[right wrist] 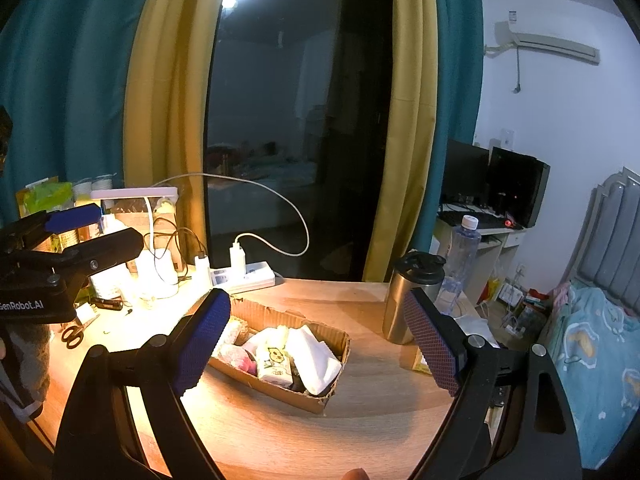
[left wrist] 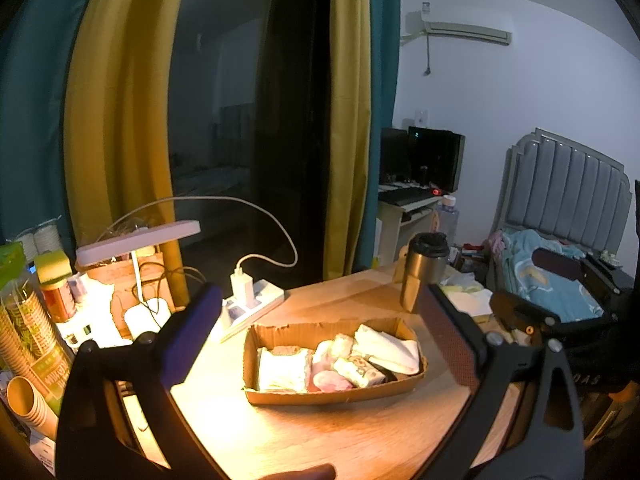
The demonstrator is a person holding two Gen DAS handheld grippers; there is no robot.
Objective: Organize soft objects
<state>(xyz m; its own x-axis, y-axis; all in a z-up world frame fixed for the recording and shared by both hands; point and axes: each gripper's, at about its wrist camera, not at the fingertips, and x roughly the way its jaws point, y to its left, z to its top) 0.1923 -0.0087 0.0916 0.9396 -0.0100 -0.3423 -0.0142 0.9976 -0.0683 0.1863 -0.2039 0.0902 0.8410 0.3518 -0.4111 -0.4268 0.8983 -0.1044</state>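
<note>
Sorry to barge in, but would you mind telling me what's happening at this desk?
A person holds a hand-held gripper in each hand over a wooden desk. The left hand-held gripper and right hand-held gripper are both open and empty, facing a cardboard tray that already holds tissue packs and other soft items. Nothing is being gripped.

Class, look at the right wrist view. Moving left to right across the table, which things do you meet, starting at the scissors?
scissors → desk lamp → power strip → cardboard tray of soft packs → steel tumbler → clear water bottle
</note>
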